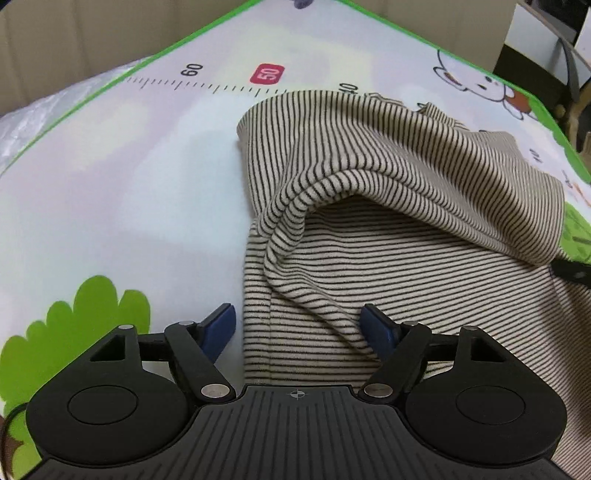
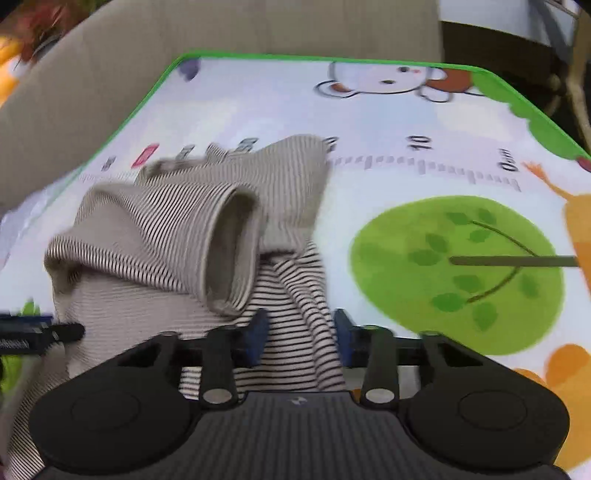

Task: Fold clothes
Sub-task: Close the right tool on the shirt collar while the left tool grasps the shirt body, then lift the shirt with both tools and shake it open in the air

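Note:
A beige top with thin dark stripes [image 1: 369, 155] lies crumpled on the play mat [image 1: 110, 177], one layer folded back over another. My left gripper [image 1: 299, 326] hovers over the garment's left edge with its jaws wide apart. Its left pad is over bare mat and its right pad rests against a fabric ridge, gripping nothing. In the blurred right wrist view the same top [image 2: 155, 221] shows a sleeve cuff opening. My right gripper [image 2: 301, 334] has its jaws narrowly apart with a fold of striped fabric between the pads, and I see no clear pinch.
The mat [image 2: 443, 122] has a green border, a printed ruler and cartoon trees. A beige sofa back [image 2: 258, 26] rises behind it. Crinkled clear plastic [image 1: 40, 110] lies off the mat's left edge. The left gripper [image 2: 37, 334] shows at the right view's left edge.

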### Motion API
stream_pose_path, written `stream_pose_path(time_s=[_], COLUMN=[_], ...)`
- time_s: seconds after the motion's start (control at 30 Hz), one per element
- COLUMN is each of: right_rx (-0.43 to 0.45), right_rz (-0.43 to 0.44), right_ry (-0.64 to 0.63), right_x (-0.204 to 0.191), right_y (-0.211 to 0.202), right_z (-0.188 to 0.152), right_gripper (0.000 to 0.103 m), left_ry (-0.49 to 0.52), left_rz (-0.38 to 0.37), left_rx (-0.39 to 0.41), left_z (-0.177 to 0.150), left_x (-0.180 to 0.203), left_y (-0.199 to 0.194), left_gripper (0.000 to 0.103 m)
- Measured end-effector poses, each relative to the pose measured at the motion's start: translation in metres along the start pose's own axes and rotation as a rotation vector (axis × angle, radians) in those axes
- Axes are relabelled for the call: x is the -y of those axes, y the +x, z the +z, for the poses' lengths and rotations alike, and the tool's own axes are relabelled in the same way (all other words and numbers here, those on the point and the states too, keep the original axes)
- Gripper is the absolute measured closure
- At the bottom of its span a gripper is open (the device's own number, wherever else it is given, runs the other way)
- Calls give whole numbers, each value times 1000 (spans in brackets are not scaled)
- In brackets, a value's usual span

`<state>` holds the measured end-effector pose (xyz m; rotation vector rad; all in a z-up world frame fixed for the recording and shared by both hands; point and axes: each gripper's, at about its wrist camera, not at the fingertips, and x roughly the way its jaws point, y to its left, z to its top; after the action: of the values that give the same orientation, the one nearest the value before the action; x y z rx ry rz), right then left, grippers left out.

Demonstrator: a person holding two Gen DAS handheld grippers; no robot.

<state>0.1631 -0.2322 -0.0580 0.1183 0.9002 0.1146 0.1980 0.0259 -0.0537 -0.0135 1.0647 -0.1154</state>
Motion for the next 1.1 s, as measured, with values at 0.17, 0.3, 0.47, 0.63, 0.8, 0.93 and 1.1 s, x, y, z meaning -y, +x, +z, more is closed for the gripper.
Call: stream_pose_path(time_s=[0.17, 0.3, 0.47, 0.63, 0.8, 0.93, 1.1], right_rx=[-19, -46, -32, 124, 138, 75, 208], right_rz=[10, 27, 24, 177, 174, 170, 294], right_ry=[-98, -122, -105, 116, 134, 126, 13], right_x=[-12, -11, -7, 6, -10, -24, -63], right_y=[-3, -13, -32, -70, -48, -18, -74], right_z=[-11, -23, -31, -8, 13, 22, 68], right_gripper=[93, 94, 93, 63, 47, 99, 100], left_ry=[-18, -29, 29, 69, 273, 513, 691], left_rz=[-58, -73, -74, -64, -13, 54, 150], left_rx=[-46, -86, -87, 43, 238, 378, 525], left_z=[-4, -16, -33, -36, -38, -48, -59], left_x=[2, 3, 7, 5, 37, 78, 114], left_y=[-9, -20, -35, -62, -89, -96, -84], left_gripper=[66, 73, 68, 51, 25, 9, 7])
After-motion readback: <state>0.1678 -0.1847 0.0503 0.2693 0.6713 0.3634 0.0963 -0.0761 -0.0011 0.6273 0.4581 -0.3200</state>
